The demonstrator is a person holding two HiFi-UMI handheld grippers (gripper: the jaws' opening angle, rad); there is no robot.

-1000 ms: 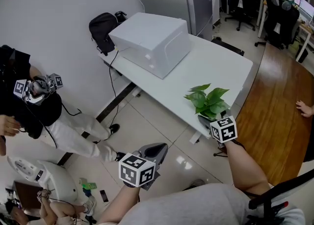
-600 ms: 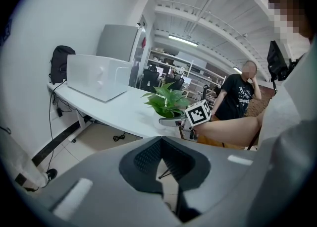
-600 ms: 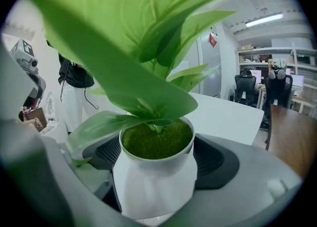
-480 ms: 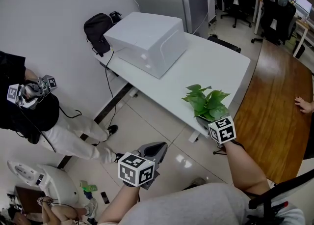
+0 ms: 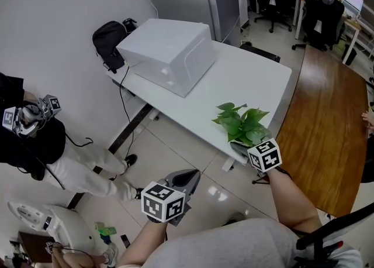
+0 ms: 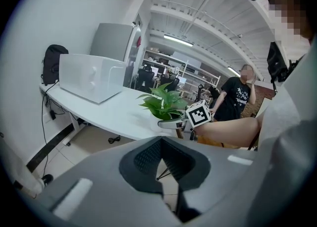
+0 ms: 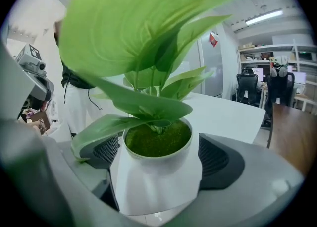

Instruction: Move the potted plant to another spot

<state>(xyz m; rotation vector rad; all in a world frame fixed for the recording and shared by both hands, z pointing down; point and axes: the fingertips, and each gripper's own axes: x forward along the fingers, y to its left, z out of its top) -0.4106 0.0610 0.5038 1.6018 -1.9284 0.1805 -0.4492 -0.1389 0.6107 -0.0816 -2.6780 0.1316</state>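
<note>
No readable text, no labels, no numbers

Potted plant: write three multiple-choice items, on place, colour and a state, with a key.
1. Where does the potted plant stand? A floor; B white table, near its edge; C wooden table.
2. What colour is its pot? A brown; B black; C white.
3. How do the jaws of the right gripper stand? A closed, empty; B apart, pot between them; C clamped on a leaf.
Key: 1 B, the head view shows it there. 2 C, plain in the right gripper view. 3 B, just opened wider, gaps show beside the pot.
</note>
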